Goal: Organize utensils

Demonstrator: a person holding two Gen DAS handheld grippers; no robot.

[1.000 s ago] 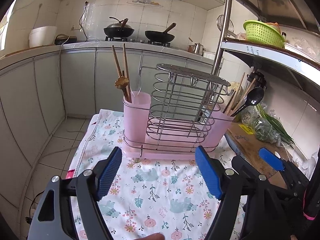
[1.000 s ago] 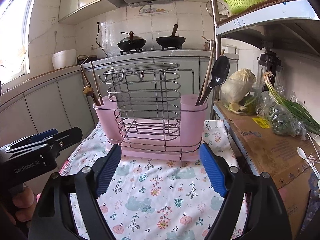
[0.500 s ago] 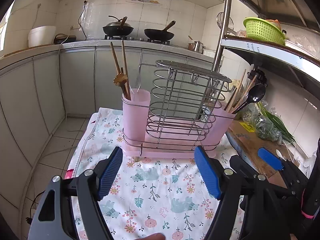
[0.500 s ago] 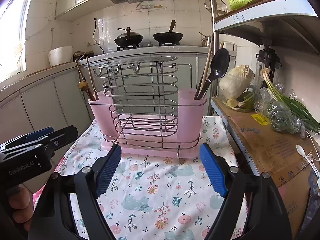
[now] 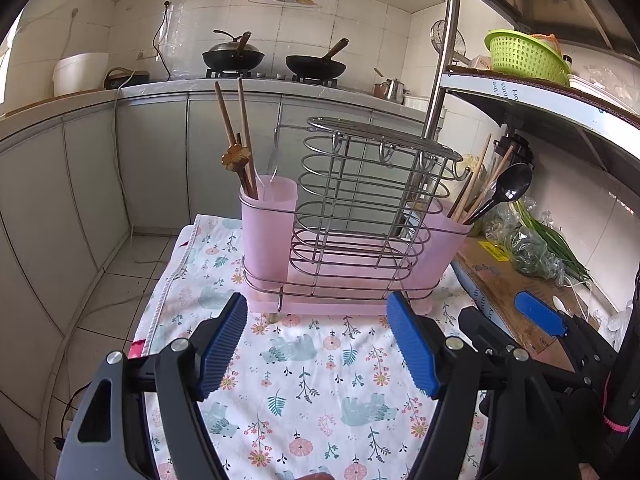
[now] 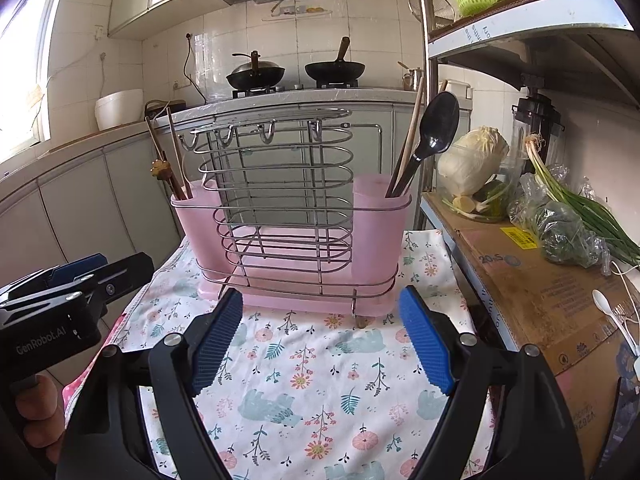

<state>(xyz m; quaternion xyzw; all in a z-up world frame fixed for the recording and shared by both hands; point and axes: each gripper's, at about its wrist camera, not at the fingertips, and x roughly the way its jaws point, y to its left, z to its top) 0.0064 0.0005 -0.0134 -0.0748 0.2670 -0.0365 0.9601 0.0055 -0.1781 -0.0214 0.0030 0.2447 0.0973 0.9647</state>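
Still wide and empty, both tools, now nearer the utensil rack

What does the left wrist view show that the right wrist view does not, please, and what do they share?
Only the left wrist view shows the small steel kettle on the counter. Only the right wrist view shows the pale whole cabbage and the bright window. Both show the pink plastic utensil holder with its wire rack, the black plastic spoon, the floral cloth, and both open hand-held grippers, left and right.
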